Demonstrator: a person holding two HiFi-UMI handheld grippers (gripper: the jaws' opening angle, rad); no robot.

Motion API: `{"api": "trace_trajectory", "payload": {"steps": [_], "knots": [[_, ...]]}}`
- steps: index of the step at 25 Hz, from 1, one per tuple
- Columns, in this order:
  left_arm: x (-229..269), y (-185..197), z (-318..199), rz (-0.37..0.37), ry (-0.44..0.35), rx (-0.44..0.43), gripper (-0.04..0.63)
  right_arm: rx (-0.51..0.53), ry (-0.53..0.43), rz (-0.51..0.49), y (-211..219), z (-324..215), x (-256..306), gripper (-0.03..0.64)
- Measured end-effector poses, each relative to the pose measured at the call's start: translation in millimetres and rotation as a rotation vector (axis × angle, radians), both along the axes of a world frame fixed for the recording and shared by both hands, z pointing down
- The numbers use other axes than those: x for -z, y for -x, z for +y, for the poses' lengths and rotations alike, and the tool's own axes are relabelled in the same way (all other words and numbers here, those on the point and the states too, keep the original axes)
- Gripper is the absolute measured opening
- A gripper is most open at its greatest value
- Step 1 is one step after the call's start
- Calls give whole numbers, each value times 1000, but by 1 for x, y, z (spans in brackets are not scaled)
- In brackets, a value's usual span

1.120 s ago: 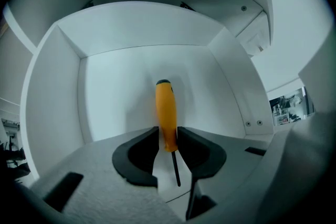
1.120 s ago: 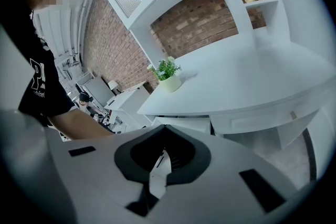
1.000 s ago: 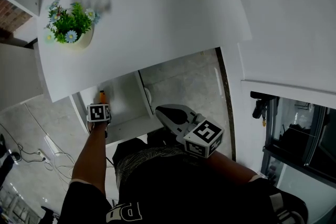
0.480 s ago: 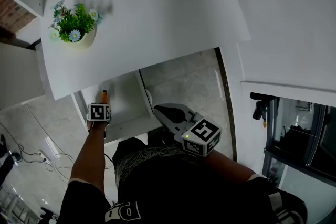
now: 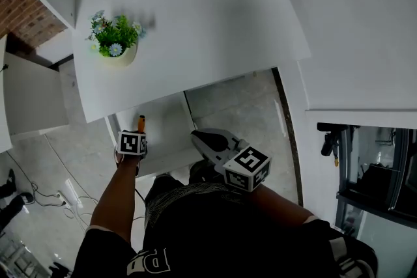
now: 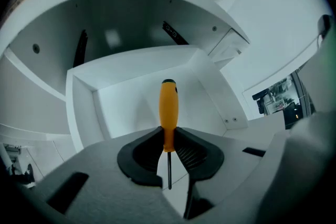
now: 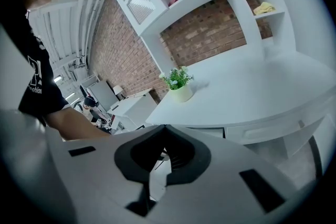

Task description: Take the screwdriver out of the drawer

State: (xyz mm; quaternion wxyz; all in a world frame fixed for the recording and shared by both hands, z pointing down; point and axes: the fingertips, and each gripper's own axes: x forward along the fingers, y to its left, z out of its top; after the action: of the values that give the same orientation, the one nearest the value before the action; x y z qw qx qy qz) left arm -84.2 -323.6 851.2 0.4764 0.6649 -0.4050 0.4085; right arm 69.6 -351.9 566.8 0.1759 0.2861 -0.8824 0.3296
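The screwdriver (image 6: 168, 107) has an orange handle and a thin dark shaft. My left gripper (image 6: 168, 132) is shut on the lower end of the handle, which points away from me. Behind it lies the open white drawer (image 6: 126, 97), which shows nothing else inside. In the head view the left gripper (image 5: 135, 135) hovers over the drawer (image 5: 166, 124) under the desk edge, with the orange handle of the screwdriver (image 5: 141, 122) sticking out ahead. My right gripper (image 5: 199, 137) hangs just right of the drawer's front, and its jaws are shut on nothing.
A curved white desk (image 5: 208, 29) overhangs the drawer, with a potted plant (image 5: 115, 42) on its left part. White shelves and a brick wall (image 7: 210, 29) rise behind it. Cables (image 5: 58, 195) lie on the tiled floor at left. A dark glass-fronted cabinet (image 5: 374, 166) stands at right.
The head view has shifted, so desk and plant sit further right in the picture. My left gripper stays shut on the screwdriver over the drawer. The right gripper has hardly moved.
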Motion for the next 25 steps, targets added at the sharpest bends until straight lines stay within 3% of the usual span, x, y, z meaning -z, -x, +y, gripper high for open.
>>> {"api": "trace_trajectory", "payload": {"steps": [11,18,25], "knots": [[58,9,5,48,-88,-41,77,-43,-40,-50,17,17,27,5],[111,7,12,131,-196,-51,77,-85,-46,-86,27,28,39,5],[164,3,15,222,-299,-74,77,-71,-101,-60,41,42,50,5]]}}
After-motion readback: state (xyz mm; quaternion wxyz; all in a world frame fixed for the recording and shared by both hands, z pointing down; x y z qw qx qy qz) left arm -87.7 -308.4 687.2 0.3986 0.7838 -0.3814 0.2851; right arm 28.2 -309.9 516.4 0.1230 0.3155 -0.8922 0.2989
